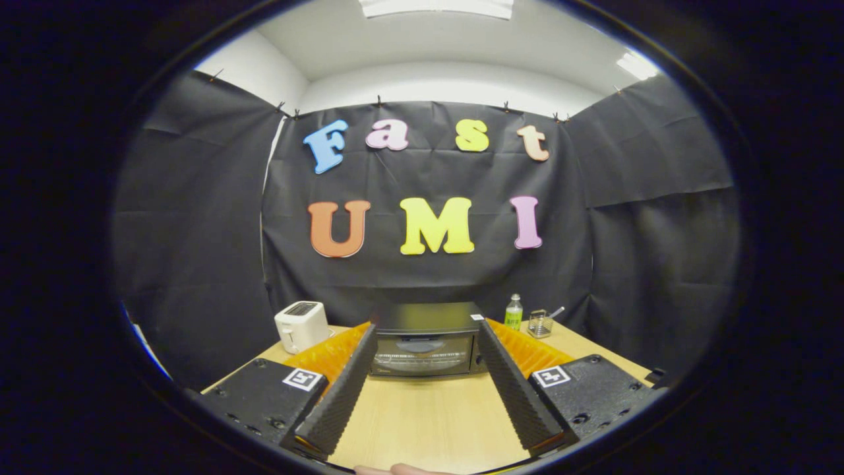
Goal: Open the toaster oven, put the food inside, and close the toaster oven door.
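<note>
A black toaster oven [425,340] stands at the back of the wooden table [428,415], its glass door closed. It sits straight ahead of my gripper [425,333], beyond the fingertips and framed between them. My fingers [343,389] are spread wide, so the gripper is open with nothing held. I cannot make out any food on the table.
A white pop-up toaster [301,325] stands left of the oven. To the oven's right are a small green bottle [513,312] and a glass cup [539,323] with a utensil in it. A fingertip [409,470] shows at the table's near edge. Black cloth walls close the booth.
</note>
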`<state>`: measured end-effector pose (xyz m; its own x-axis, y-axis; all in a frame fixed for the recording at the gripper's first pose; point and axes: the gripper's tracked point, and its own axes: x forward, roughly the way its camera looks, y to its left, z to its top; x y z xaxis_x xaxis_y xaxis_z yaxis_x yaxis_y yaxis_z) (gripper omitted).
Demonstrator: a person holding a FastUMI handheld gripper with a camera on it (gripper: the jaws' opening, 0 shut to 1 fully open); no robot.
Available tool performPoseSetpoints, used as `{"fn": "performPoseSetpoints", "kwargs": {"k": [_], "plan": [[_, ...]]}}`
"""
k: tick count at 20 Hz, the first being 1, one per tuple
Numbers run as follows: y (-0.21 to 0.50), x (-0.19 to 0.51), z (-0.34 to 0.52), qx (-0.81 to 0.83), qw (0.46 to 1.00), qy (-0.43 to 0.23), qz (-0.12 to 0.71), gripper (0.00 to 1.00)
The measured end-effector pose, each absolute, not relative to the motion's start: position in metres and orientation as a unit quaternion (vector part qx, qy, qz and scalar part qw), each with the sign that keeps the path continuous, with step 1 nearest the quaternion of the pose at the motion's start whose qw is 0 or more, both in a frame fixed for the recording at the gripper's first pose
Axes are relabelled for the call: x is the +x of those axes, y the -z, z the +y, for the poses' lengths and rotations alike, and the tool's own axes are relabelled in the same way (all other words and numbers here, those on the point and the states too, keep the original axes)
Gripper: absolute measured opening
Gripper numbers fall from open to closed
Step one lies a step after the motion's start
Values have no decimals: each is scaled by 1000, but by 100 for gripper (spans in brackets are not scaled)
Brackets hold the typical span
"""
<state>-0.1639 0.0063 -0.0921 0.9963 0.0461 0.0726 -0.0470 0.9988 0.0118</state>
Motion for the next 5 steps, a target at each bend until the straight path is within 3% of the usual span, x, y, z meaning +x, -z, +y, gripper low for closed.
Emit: {"fn": "performPoseSetpoints", "kwargs": {"k": [5], "plan": [[116,-159,22,-1,999,-41,-18,100]]}}
